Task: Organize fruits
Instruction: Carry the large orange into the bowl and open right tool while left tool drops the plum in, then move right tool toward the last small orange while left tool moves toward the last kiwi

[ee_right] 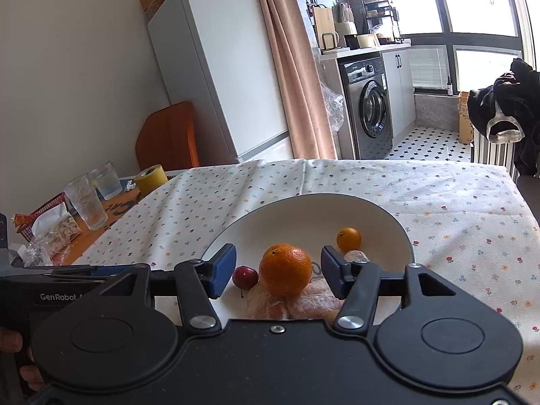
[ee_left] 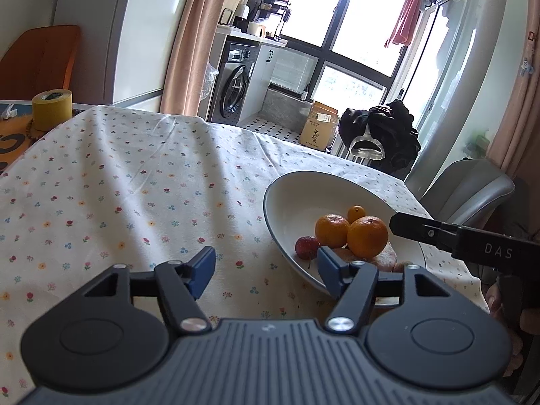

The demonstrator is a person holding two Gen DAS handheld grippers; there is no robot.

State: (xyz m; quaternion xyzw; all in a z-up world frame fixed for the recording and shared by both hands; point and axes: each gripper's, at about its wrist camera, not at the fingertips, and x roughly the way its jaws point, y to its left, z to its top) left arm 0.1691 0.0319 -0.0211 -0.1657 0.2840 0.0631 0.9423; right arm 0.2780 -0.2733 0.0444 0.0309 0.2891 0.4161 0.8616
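Left wrist view: the left gripper (ee_left: 266, 268) is spread wide and empty, its right finger over the near rim of the white bowl (ee_left: 275, 217) on the floral tablecloth (ee_left: 135, 185). Right wrist view: the right gripper (ee_right: 277, 271) is likewise released, its blue pads (ee_right: 222, 270) flanking, not touching, a mandarin (ee_right: 286, 269) resting on peeled segments (ee_right: 270, 303). A red fruit (ee_right: 245, 277) lies beside it; a small orange (ee_right: 348, 239) sits farther back.

Blown-out daylight from the windows (ee_left: 341, 10); fisheye-bent, dark corners.
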